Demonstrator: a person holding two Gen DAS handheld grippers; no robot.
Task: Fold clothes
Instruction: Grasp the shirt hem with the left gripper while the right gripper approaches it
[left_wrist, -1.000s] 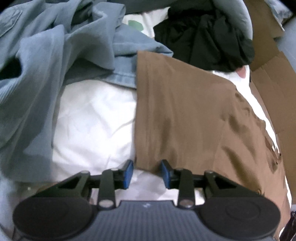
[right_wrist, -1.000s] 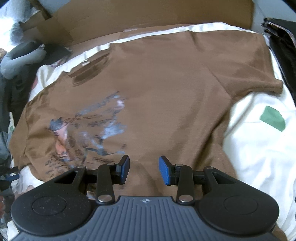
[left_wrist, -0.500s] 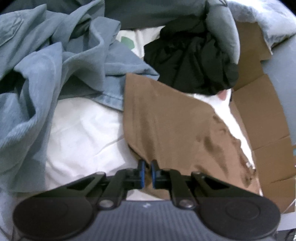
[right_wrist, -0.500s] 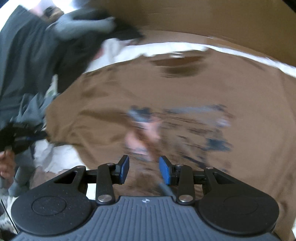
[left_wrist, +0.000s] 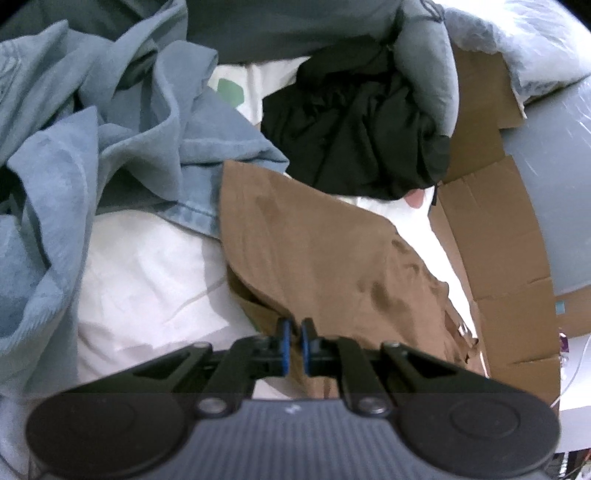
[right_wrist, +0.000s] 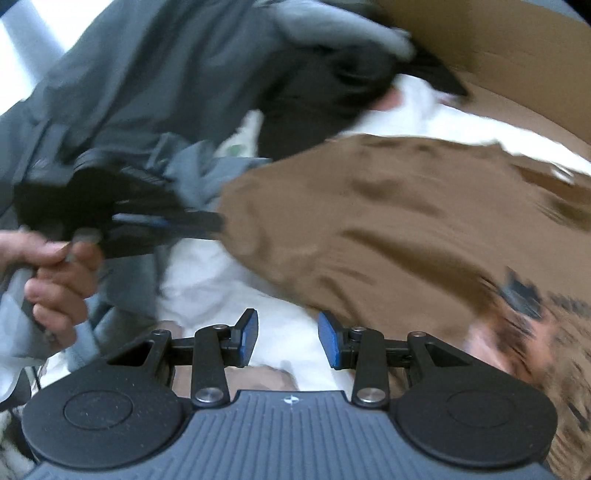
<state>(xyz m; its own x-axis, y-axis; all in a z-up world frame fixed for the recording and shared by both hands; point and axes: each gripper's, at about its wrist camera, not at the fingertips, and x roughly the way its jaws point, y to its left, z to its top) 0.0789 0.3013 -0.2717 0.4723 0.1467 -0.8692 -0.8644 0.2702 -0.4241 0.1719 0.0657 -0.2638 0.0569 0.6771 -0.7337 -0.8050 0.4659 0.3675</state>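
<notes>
There was one brown cotton T-shirt (left_wrist: 314, 240), one crumpled blue-grey garment (left_wrist: 110, 140), one bunched black garment (left_wrist: 354, 129) (two black grippers).

Dim fisheye views; right wrist heavily motion-blurred.

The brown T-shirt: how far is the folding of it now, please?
Only started. The brown T-shirt lies mostly flat on the white sheet, with no finished fold visible. In hand: the left gripper is shut on its near edge, lifting it slightly; the right gripper is open, holding nothing. Left to do: all the T-shirt's folds, then the blue garment and black garment, both crumpled.
</notes>
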